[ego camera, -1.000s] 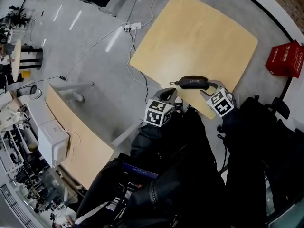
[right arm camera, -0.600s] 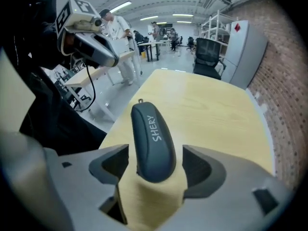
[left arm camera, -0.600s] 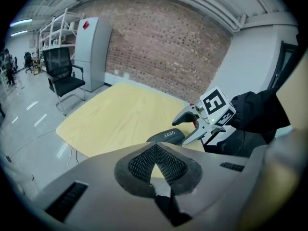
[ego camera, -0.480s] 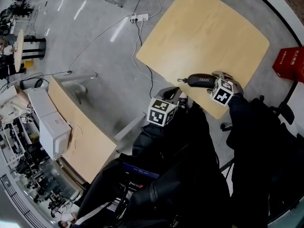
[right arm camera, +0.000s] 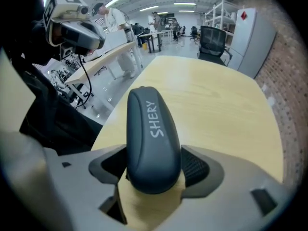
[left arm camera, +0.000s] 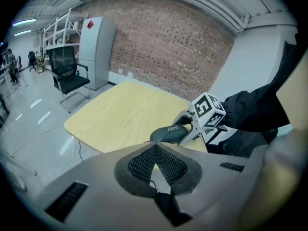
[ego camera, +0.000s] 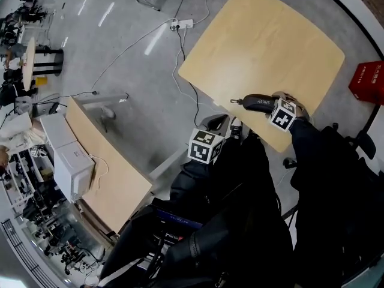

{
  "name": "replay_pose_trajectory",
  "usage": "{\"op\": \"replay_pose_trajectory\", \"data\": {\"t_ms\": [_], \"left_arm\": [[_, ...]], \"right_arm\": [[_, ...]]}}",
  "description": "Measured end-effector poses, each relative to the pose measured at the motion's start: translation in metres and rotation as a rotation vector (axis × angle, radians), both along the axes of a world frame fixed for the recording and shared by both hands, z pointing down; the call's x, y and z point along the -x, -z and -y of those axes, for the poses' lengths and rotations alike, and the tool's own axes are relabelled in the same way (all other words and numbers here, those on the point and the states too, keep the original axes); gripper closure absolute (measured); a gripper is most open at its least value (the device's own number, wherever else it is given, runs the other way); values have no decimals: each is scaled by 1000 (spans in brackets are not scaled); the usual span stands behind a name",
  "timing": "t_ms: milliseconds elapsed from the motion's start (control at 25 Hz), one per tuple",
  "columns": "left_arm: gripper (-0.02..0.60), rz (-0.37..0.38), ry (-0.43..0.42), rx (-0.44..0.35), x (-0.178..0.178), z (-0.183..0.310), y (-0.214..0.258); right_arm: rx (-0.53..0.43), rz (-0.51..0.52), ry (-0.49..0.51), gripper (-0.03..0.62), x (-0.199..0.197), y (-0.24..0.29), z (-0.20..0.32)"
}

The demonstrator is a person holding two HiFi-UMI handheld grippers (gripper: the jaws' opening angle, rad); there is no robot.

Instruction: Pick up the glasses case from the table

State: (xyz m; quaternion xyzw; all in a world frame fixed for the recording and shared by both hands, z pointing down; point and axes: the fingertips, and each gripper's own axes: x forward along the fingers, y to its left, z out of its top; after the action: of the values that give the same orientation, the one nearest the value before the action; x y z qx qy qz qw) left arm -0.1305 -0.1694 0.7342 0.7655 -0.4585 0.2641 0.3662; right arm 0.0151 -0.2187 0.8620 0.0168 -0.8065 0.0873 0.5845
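The dark grey glasses case marked SHERY lies on the light wood table, close to its near edge. My right gripper points steeply down over the case's near end. In the right gripper view the case sits lengthwise between the jaws of my right gripper, which stand wide, with a sliver of table showing beside it. My left gripper hangs off the table's edge, a little short of the case, its mesh pads meeting at the tips with nothing in them. The left gripper view shows the case ahead.
A red crate stands on the floor at the right. A power strip with cables lies beyond the table. At the left is a second wooden desk bearing a white box. An office chair and a grey cabinet stand far off.
The right gripper has come down with the case to the table near its front edge, and its jaws have spread apart. The left gripper has hardly moved.
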Motion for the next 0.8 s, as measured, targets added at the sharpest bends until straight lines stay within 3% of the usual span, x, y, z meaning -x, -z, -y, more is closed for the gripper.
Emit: {"op": "replay_pose_trajectory", "data": {"t_ms": [120,360,600,800], "left_arm": [[581,-6,-9,-22,0,3,3],[581,-6,-34,-44,-3,8,14],[581,-11,-56,-61,-9,16,23],[581,-31,-64,-116,-12,27,46]], "right_arm": [[10,64,-125,247,2,10,1],[40,258,-467,247,-2,47,8],[30,438,-686,249,-12,83,12],[-50,611,-822,249,-19,141,19]]}}
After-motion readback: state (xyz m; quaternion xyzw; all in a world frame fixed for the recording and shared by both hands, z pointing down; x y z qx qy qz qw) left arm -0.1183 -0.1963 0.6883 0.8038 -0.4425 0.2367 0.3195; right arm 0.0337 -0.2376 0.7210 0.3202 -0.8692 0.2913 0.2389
